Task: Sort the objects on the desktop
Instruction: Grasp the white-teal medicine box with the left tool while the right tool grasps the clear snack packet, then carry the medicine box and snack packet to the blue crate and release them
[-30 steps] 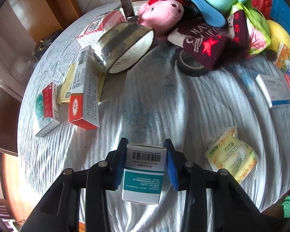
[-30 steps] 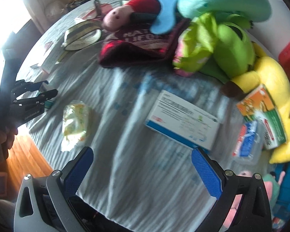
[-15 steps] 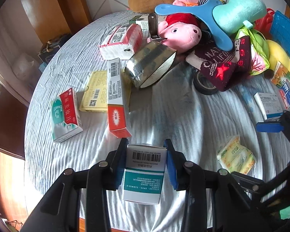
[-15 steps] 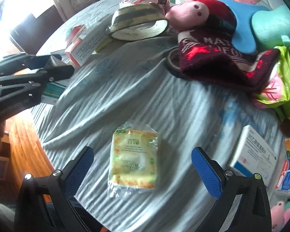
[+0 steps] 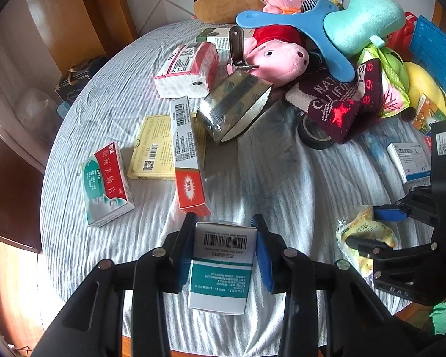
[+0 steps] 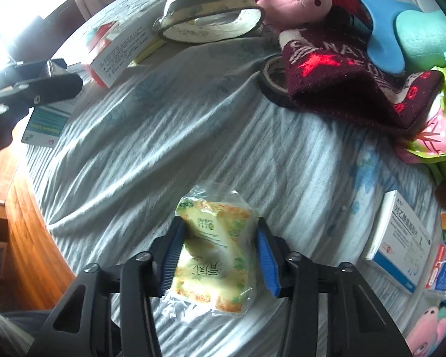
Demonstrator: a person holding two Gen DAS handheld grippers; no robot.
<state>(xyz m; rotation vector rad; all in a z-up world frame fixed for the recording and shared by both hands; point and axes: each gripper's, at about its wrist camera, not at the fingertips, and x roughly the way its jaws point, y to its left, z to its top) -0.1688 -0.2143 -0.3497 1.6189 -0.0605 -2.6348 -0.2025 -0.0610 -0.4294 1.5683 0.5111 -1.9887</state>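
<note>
My left gripper (image 5: 224, 235) is shut on a white and teal medicine box (image 5: 221, 267), held over the near edge of the round table. The box also shows in the right wrist view (image 6: 46, 128). My right gripper (image 6: 218, 238) is closed around a yellow snack packet (image 6: 214, 253) that lies on the striped cloth; its blue pads (image 6: 266, 255) touch both sides. The packet shows in the left wrist view (image 5: 365, 232) between the right gripper's fingers (image 5: 391, 211).
Medicine boxes lie at the left: green-red (image 5: 105, 183), long red-white (image 5: 187, 151), yellow (image 5: 153, 147), red-white pack (image 5: 187, 71). A tape dispenser (image 5: 235, 104), black tape roll (image 5: 315, 134), dark sock (image 5: 342, 101), plush toys (image 5: 276, 56) and a blue-white box (image 6: 398, 247) crowd the far and right side.
My right gripper moved down onto the snack packet and closed from wide open to gripping it. My left gripper drew back with the box still held.
</note>
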